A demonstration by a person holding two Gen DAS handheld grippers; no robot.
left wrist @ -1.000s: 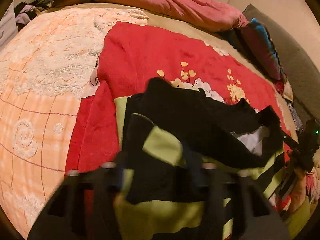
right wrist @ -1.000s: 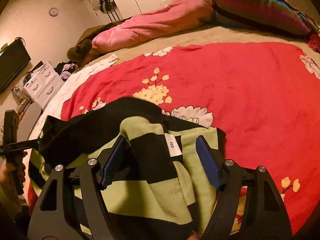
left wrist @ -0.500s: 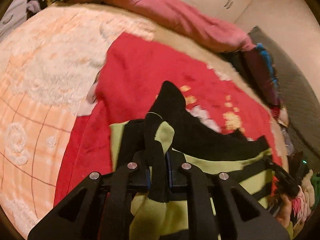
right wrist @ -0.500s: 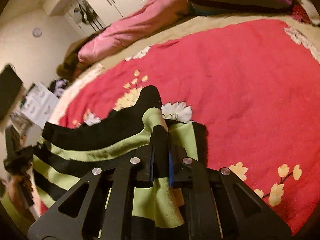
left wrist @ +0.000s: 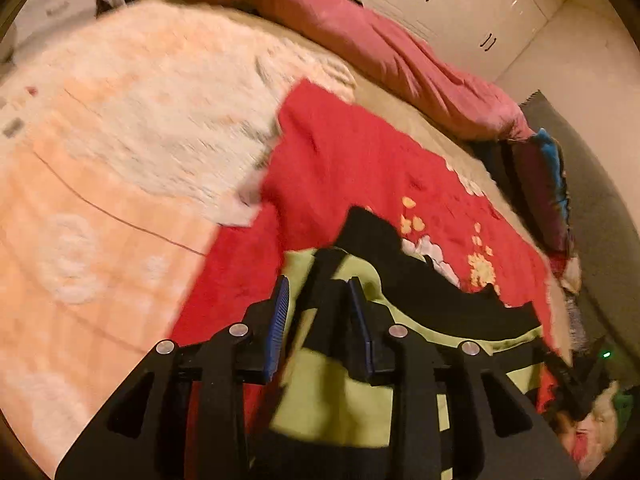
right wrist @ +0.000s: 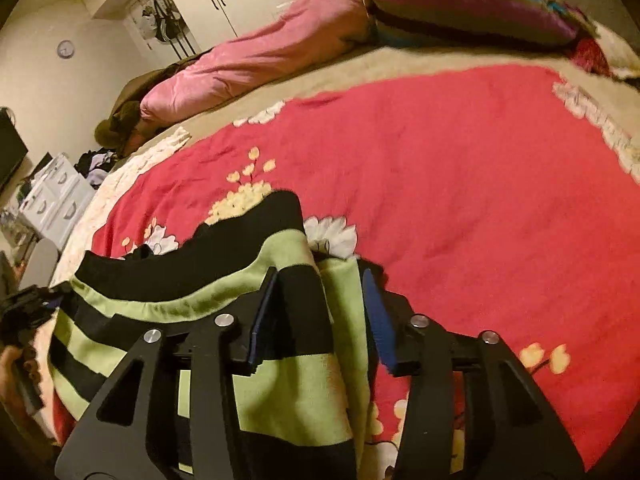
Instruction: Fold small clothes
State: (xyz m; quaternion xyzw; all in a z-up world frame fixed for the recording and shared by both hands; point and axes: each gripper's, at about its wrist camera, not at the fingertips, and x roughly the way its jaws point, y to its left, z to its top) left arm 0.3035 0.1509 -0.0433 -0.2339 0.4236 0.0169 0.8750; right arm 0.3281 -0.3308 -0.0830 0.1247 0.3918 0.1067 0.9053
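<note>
A small black and lime-green striped garment [left wrist: 420, 304] [right wrist: 224, 292] lies on a red flowered blanket [left wrist: 360, 168] [right wrist: 460, 184]. My left gripper [left wrist: 320, 312] hovers over its left edge. Its jaws are opening, and a black and green fold sits loose between the blue pads [left wrist: 280, 312]. My right gripper [right wrist: 320, 308] is over the garment's right edge. Its jaws are also opening, and striped cloth lies between its pads [right wrist: 376, 312] without being pressed. Each view shows the other gripper at its edge, the right one [left wrist: 580, 376] and the left one [right wrist: 24, 316].
A fluffy peach and cream blanket [left wrist: 120, 152] covers the bed left of the red one. A pink duvet [right wrist: 256, 60] and a striped pillow [right wrist: 460, 4] lie at the head. White wardrobes [left wrist: 460, 12] and a drawer unit [right wrist: 56, 200] stand beyond.
Both grippers closed on folds of the garment half a second ago and have since parted their jaws. The pinched folds have dropped back onto the garment. The left view has swung leftward.
</note>
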